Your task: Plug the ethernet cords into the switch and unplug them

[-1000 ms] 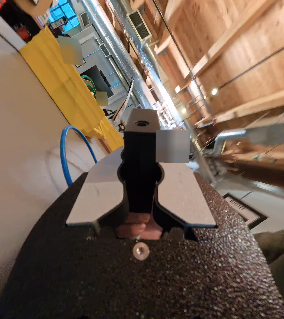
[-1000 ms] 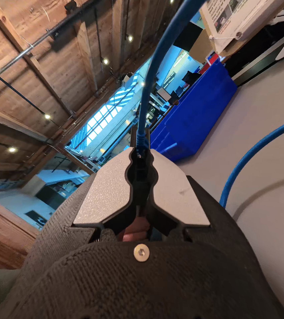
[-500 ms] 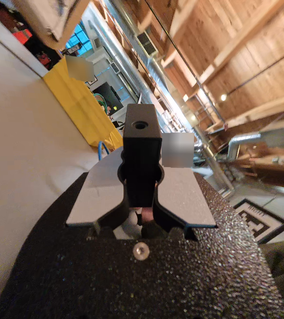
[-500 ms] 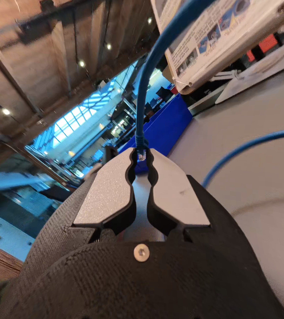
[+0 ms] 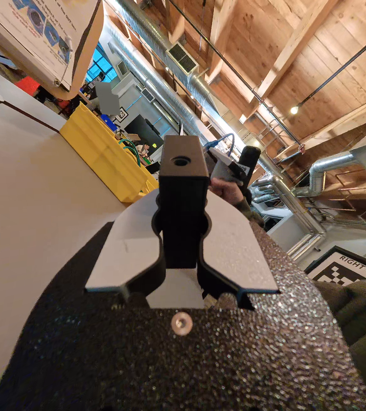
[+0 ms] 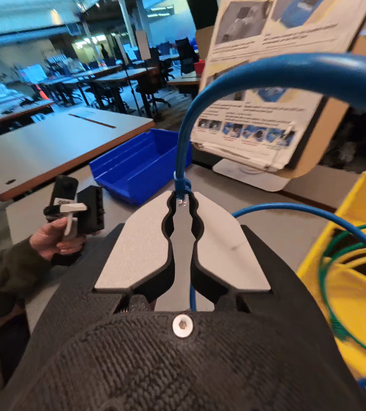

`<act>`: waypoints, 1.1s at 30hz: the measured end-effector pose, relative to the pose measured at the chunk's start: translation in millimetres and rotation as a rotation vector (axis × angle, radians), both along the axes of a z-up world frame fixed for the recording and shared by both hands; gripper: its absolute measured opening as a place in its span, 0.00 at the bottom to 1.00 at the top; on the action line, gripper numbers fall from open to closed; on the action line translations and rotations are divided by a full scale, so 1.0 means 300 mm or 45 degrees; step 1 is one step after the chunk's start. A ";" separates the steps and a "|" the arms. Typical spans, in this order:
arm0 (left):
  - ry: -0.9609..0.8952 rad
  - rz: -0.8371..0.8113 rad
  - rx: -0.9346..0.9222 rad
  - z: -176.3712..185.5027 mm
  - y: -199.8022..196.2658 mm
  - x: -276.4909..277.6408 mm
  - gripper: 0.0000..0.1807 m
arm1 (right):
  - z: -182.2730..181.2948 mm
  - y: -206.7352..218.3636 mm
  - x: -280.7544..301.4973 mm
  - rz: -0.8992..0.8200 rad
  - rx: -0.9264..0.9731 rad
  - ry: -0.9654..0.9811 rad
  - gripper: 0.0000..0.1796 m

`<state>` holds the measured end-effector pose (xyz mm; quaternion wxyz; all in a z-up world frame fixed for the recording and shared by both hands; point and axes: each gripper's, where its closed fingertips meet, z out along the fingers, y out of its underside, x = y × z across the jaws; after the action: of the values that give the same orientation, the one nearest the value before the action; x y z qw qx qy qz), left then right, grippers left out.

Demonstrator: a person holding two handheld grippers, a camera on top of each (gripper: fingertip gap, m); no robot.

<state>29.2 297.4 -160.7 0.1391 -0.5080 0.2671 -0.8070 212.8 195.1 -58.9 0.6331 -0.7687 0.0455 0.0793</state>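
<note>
While the left gripper [image 5: 183,213] clamps the black switch [image 5: 183,200] upright between its fingers, the right gripper [image 6: 182,201] pinches the clear plug [image 6: 182,201] of the blue ethernet cord [image 6: 255,75] at its fingertips. That cord arches overhead toward the yellow bin [image 6: 355,278], apart from the switch.

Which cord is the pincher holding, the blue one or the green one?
The blue cord. Its clear plug sits between the right gripper's fingertips. The green cord just lies coiled in the yellow bin.
</note>
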 end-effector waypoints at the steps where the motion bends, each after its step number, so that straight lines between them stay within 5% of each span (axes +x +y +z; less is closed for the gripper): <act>1: -0.002 -0.005 0.001 0.001 -0.001 0.000 0.16 | 0.024 -0.010 0.045 0.000 -0.024 -0.022 0.07; 7: 0.004 -0.016 0.014 -0.009 -0.010 0.006 0.16 | 0.025 -0.021 0.360 -0.072 -0.215 -0.027 0.07; 11: 0.016 -0.022 0.021 -0.025 -0.016 0.016 0.16 | -0.106 -0.019 0.505 -0.103 -0.412 0.088 0.07; 24: 0.052 -0.036 0.017 -0.066 -0.043 0.005 0.16 | -0.504 -0.075 0.533 -0.052 -1.001 0.068 0.08; 28: 0.091 -0.044 0.030 -0.077 -0.047 0.005 0.16 | -0.464 -0.084 0.533 -0.149 -0.945 -0.057 0.27; 33: 0.197 -0.181 0.024 -0.111 -0.088 0.011 0.16 | -0.287 -0.087 0.363 -0.055 -0.681 -0.231 0.30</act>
<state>32.5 270.9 -194.1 0.0652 -0.5474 0.3201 -0.7705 321.6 169.0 -145.0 0.4107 -0.9113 0.0242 -0.0183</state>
